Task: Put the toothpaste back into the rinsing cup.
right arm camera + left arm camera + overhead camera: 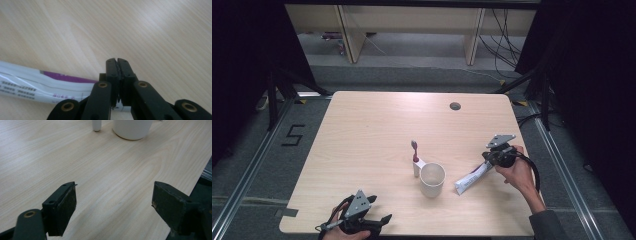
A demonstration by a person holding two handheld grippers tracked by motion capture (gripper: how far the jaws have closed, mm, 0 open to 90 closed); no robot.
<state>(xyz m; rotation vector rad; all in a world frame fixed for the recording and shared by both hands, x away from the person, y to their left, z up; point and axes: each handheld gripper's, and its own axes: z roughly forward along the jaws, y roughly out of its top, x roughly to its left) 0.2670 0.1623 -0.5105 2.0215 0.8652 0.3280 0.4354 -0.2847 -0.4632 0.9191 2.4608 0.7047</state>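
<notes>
From the high view, a toothpaste tube (472, 178) lies slanted on the right half of the wooden table (372, 130), its near end pointing toward a white cup (432, 179) and its far end at the right gripper (488, 161), held by a hand at the table's right edge; a toothbrush (415, 157) stands upright just left of the cup, touching its handle; the left gripper (384, 220) rests at the near edge, well apart from the tube, its jaws spread.

From the left gripper view, the two black jaws stand wide apart over bare wood with nothing between them; the base of the cup (132, 129) and the foot of the toothbrush (96, 125) sit farther off at the top.

From the right gripper view, the jaws are pressed together on the flat end of the tube (37, 86), which stretches away to the left along the table (150, 32).
</notes>
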